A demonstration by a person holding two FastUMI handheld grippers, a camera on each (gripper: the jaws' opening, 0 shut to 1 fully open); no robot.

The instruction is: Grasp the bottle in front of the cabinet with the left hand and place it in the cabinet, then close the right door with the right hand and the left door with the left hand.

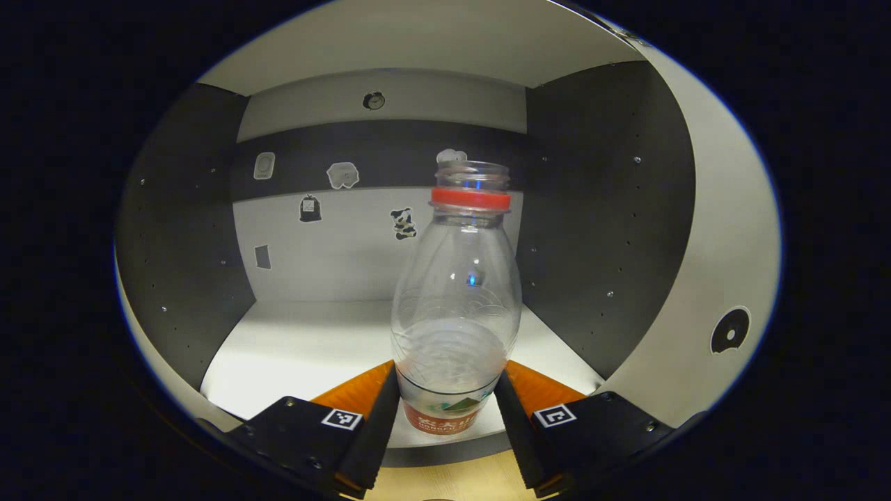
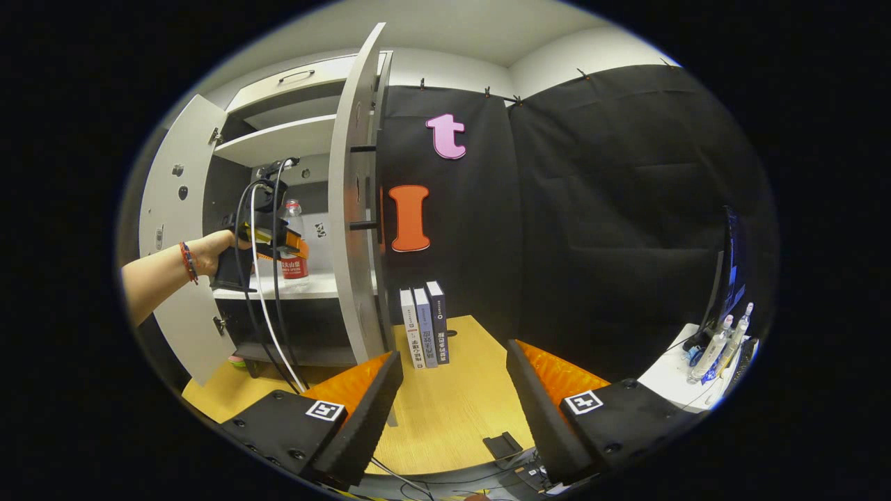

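Note:
A clear bottle [image 1: 456, 292] with a red neck ring and a red label stands upright at the front edge of the white cabinet shelf [image 1: 306, 348]. My left gripper [image 1: 445, 417] is shut on its lower body, one finger on each side. In the right gripper view a hand holds that left gripper [image 2: 282, 240] at the bottle [image 2: 295, 243] inside the open cabinet. The right door [image 2: 355, 209] stands wide open, edge-on, and the left door [image 2: 174, 229] is swung out too. My right gripper [image 2: 452, 396] hangs open over the wooden table, nothing between its fingers.
Three books [image 2: 424, 323] stand upright on the table just right of the right door. Cables [image 2: 264, 313] hang from the left gripper to the table. A monitor [image 2: 727, 278] and small bottles [image 2: 717, 344] sit at the far right. Stickers [image 1: 342, 174] dot the cabinet's back wall.

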